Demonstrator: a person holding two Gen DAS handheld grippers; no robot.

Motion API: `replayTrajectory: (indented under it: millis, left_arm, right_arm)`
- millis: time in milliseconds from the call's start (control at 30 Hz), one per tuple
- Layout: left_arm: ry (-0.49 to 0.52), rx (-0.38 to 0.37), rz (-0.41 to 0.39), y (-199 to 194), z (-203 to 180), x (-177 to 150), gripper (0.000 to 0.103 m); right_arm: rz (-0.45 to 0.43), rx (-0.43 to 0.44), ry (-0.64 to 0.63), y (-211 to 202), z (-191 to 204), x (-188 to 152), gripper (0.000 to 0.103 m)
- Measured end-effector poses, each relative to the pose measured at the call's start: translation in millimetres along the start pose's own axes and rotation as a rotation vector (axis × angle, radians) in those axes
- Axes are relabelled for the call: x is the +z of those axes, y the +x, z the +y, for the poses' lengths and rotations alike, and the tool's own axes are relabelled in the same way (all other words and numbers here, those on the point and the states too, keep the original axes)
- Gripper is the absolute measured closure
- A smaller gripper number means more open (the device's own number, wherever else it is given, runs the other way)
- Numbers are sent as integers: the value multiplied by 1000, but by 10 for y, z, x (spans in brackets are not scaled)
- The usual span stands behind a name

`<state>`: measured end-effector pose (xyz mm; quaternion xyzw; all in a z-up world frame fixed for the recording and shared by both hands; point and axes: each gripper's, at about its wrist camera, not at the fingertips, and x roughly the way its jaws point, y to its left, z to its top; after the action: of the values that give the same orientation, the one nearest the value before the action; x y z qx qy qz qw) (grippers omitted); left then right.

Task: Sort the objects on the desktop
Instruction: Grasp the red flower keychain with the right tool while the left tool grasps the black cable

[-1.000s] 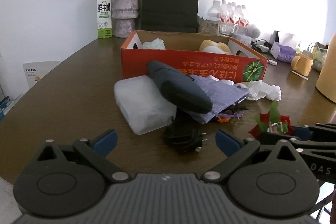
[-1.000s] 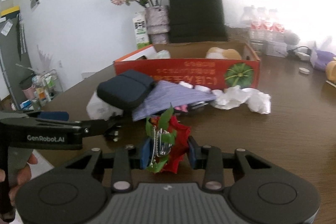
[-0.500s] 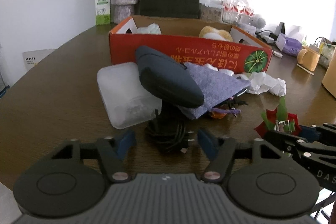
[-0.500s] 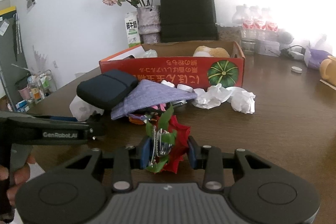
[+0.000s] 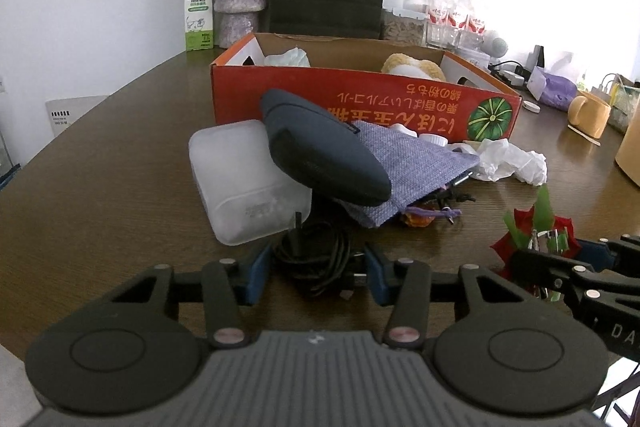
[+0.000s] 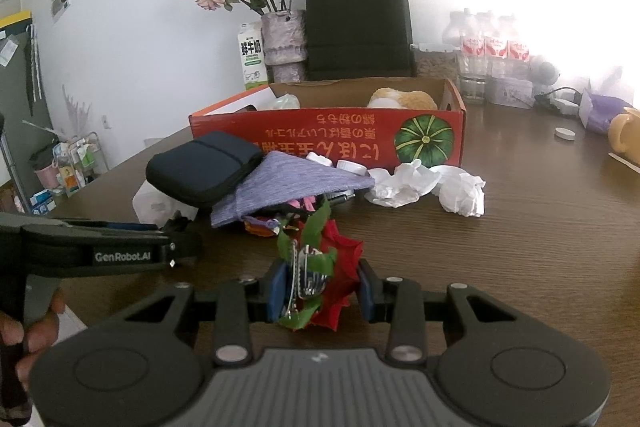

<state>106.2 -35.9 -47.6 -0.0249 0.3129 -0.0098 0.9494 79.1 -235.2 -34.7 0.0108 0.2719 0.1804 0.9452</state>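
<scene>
The left gripper (image 5: 314, 273) is picking up the coiled black cable (image 5: 316, 253), which lies just in front of the translucent case (image 5: 248, 183). Its jaws have just been closing around the coil, though whether the pads are pressing yet I cannot tell. The right gripper (image 6: 320, 291) is clamping the red flower clip (image 6: 326, 267). Next comes a lift toward the red box (image 5: 360, 99) — its near wall needs clearing (the pile is crowding it), while bare table (image 6: 520, 247) is lying open to the right.
</scene>
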Motion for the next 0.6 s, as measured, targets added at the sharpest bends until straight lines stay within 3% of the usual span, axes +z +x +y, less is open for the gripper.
replayTrajectory:
  millis: [600]
  left_arm:
    - [-19,-39,-66,-299,135,-49,55]
  right_arm:
    - [-38,-31,-49,-253,217,49,68]
